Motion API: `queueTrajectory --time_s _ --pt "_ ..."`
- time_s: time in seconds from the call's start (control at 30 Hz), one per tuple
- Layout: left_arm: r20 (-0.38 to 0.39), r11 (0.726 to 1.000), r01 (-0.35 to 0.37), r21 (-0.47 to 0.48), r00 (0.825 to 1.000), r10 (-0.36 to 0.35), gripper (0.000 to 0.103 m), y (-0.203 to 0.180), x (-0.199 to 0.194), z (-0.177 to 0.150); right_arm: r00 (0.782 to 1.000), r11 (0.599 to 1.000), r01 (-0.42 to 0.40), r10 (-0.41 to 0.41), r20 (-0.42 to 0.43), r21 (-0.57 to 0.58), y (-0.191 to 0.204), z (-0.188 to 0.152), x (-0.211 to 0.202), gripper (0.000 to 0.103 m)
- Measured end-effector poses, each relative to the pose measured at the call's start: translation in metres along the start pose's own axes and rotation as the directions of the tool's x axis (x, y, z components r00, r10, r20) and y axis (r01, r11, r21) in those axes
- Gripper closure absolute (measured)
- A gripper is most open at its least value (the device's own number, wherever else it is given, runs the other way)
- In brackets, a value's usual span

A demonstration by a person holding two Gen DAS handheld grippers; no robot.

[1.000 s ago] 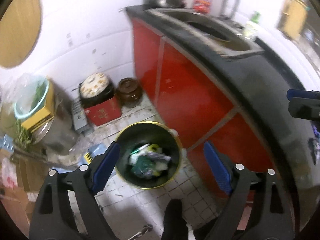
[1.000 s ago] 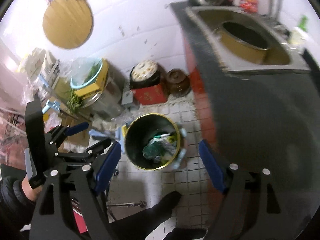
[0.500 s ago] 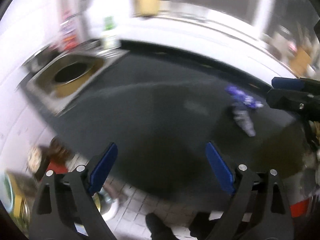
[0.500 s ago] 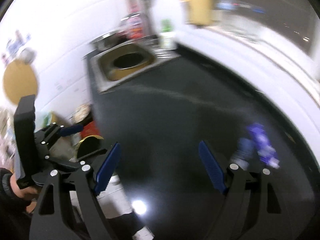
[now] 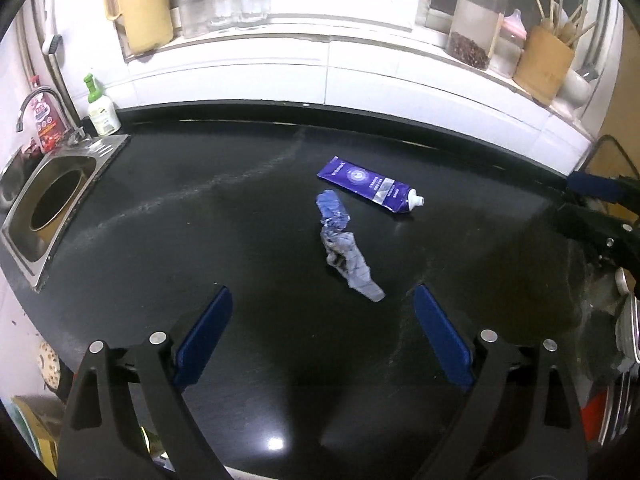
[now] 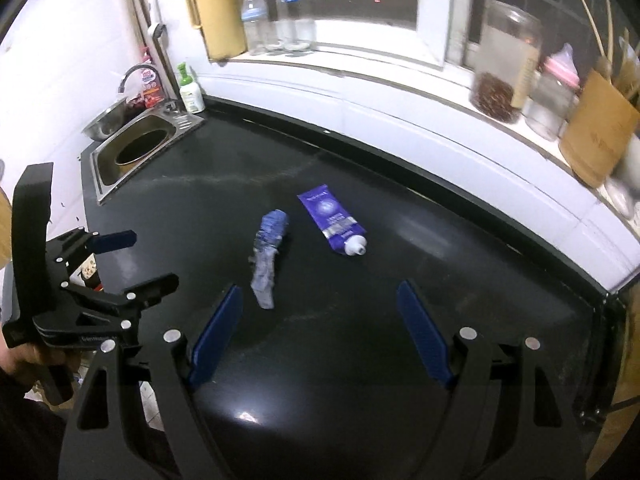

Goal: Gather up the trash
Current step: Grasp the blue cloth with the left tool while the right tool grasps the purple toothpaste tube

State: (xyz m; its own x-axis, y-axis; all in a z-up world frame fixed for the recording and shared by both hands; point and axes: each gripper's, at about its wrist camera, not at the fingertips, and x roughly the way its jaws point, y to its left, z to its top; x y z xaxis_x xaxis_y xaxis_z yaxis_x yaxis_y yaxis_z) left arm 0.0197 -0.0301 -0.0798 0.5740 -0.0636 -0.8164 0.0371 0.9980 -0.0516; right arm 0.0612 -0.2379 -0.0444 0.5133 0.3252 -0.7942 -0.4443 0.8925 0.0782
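Observation:
A crumpled blue-grey wrapper [image 5: 344, 245] lies in the middle of the black countertop [image 5: 200, 216], with a purple squeeze tube [image 5: 370, 191] just behind it. Both show in the right wrist view too: the wrapper [image 6: 268, 252] and the tube [image 6: 334, 222]. My left gripper [image 5: 322, 322] is open and empty, hovering in front of the wrapper. My right gripper [image 6: 318, 312] is open and empty, with the wrapper near its left finger. The left gripper also shows at the left of the right wrist view [image 6: 120, 264].
A steel sink [image 5: 52, 200] with a tap and soap bottle [image 5: 102, 110] sits at the counter's left end. The windowsill holds a yellow jug [image 5: 140, 4], clear bottles, a glass jar [image 5: 474, 24] and a utensil holder [image 5: 544, 62]. A dish rack stands at the right edge [image 5: 628, 344].
Both grippers have swung up from the trash bin on the floor to the countertop. The wrapper and tube have come into view. Both grippers stay open.

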Motion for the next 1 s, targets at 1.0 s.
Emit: queueTrajectory --time_s 1.0 --pt "-0.115 0.997 -0.080 -0.022 0.990 0.076 0.013 -0.019 0.165 0.010 0.972 0.985 -0.090 0.056 -0.227 -0.146 -0.029 0.035 0.216 0.025"
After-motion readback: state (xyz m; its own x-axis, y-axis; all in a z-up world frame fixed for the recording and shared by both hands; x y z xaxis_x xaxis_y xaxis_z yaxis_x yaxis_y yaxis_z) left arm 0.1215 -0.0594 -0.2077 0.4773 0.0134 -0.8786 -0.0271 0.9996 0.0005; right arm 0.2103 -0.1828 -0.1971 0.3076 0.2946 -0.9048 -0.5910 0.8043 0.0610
